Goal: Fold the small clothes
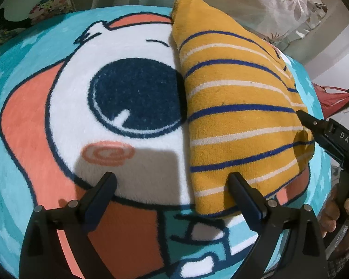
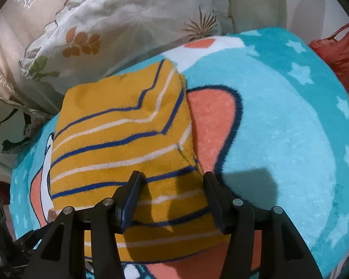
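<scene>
Both hand-held grippers, left and right, stand spread and pinch nothing, poised over the near edge of the mustard-yellow knit garment with blue and white stripes. It lies folded on the plush turquoise cartoon-print blanket. Soft, light and limp, it should be pinched at a folded edge or corner.

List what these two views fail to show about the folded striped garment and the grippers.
- Striped garment: its underside and inner layers, folded under in both views.
- Its near hem, right wrist view: hidden by the right gripper.
- Left gripper: open; whether its right finger touches the cloth is unclear.
- Blanket: edges cut off by the frame.
</scene>
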